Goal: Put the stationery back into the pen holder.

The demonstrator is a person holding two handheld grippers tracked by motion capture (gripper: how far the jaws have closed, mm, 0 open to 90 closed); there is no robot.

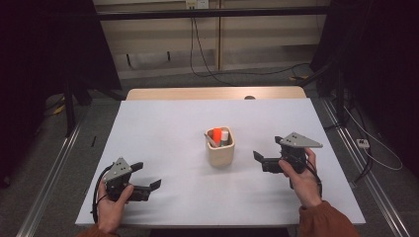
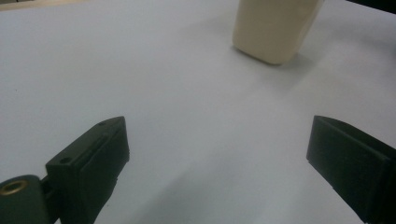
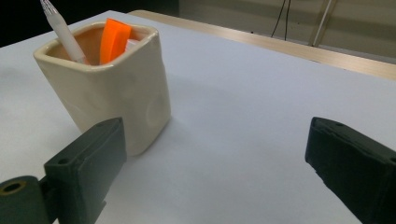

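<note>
a cream cup point(image 1: 220, 150) stands mid-desk point(image 1: 163, 128), holding an orange marker point(image 1: 217, 136) and a white pen point(image 3: 63, 32). the left hand-held gripper point(image 1: 148, 178) and right hand-held gripper point(image 1: 266, 150) flank it, both spread wide and empty, neither touching it.

A white surface point(image 1: 163, 143) carries the things, with a strip of pale wood showing along its far edge. Near its middle, slightly toward the right, stands a cream cup point(image 1: 220, 153) with rounded corners, upright and resting directly on the white top. Around the cup the top is plain white, under soft, even light.
</note>
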